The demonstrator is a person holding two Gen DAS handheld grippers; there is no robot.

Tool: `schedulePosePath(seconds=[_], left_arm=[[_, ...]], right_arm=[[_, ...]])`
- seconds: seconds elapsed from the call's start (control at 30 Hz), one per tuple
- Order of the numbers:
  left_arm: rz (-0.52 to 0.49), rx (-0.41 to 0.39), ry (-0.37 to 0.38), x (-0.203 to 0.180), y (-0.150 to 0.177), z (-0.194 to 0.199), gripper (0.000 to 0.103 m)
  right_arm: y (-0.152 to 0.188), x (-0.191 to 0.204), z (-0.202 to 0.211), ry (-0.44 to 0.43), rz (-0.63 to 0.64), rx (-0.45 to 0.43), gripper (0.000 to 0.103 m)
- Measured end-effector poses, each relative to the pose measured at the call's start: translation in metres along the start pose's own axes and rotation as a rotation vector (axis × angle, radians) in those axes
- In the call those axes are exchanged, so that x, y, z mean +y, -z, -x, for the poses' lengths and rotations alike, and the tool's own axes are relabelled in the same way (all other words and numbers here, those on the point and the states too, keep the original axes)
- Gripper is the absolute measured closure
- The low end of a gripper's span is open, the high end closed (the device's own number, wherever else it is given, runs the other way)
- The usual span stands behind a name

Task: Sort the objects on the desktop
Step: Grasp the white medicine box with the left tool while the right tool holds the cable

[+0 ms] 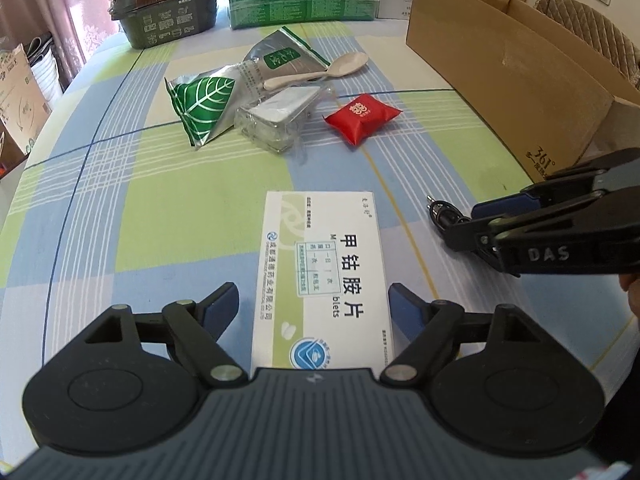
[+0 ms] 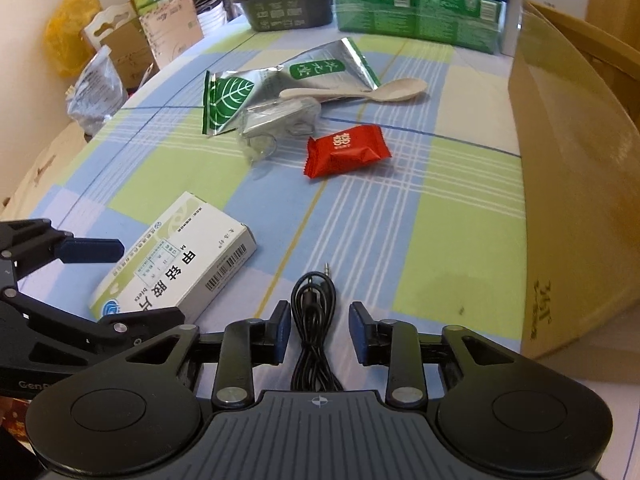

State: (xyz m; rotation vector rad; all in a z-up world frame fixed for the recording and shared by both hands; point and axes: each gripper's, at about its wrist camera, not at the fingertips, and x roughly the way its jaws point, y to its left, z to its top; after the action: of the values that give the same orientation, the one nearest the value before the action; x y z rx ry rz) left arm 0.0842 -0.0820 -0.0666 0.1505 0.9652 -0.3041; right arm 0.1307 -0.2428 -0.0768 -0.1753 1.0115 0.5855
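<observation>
A white and green medicine box [image 1: 324, 280] lies flat on the checked tablecloth between the open fingers of my left gripper [image 1: 314, 304]; the pads stand apart from its sides. The box also shows in the right wrist view [image 2: 176, 264]. A coiled black audio cable [image 2: 314, 320] lies between the open fingers of my right gripper [image 2: 319, 332], untouched. The right gripper shows in the left wrist view [image 1: 480, 220] over the cable [image 1: 442, 212]. Farther off lie a red candy packet [image 1: 362, 118], a green-leaf foil pouch [image 1: 204, 108], a clear plastic case [image 1: 276, 120], a silver pouch [image 1: 284, 58] and a beige spoon [image 1: 320, 72].
A large open cardboard box [image 1: 512, 80] stands along the right side of the table. A dark food container [image 1: 168, 4] and green cartons [image 1: 304, 0] stand at the far edge. Bags and cardboard [image 2: 120, 48] sit beyond the table's left edge.
</observation>
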Motion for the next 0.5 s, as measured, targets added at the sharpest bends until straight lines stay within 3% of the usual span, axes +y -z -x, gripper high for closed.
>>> schedulePosePath(seconds=[0.17, 0.23, 0.5], left_arm=[[-0.009, -0.001, 0.007, 0.001, -0.004, -0.007, 0.024], [-0.018, -0.002, 0.005, 0.0, -0.005, -0.01, 0.024], [-0.025, 0.002, 0.013, -0.002, -0.014, -0.02, 0.025]], right_arm=[[0.0, 0.008, -0.003, 0.024, 0.071, 0.0, 0.074], [0.001, 0.01, -0.004, 0.035, 0.086, 0.0, 0.081], [-0.001, 0.001, 0.001, 0.025, 0.02, 0.0, 0.083]])
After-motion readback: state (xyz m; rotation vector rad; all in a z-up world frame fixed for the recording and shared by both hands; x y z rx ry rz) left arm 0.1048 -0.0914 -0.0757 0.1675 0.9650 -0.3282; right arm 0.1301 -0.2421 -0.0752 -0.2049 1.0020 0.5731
